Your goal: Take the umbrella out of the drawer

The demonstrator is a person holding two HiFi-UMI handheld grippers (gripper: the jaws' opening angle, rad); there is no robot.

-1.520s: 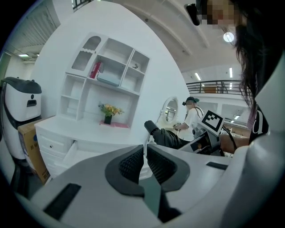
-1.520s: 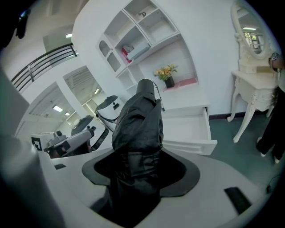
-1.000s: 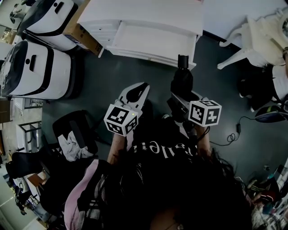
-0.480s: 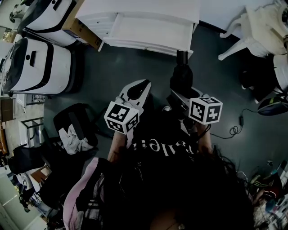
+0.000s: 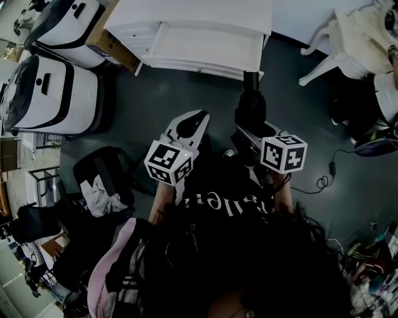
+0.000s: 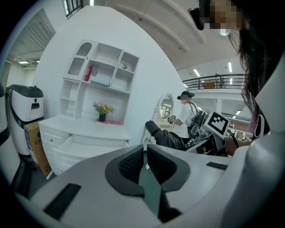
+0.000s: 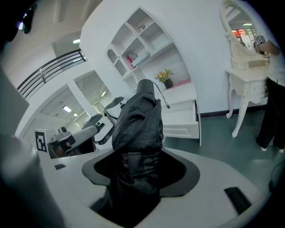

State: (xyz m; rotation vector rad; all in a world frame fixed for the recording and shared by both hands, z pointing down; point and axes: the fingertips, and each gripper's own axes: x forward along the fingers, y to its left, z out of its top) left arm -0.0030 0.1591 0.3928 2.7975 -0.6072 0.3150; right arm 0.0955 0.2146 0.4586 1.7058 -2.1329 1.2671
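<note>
Left gripper (image 5: 199,118) sits low in front of the person's chest, aimed forward at the white dresser (image 5: 186,15), with bare dark floor (image 5: 149,99) all the way to the open drawer (image 5: 205,49). Its fingers (image 6: 130,164) are pressed together, nothing between them. Just beside it, the right gripper (image 5: 249,131) points the same way, fingers clamped on the folded black umbrella (image 5: 251,102), which is out of the drawer, its tip close to the drawer's front corner.
</note>
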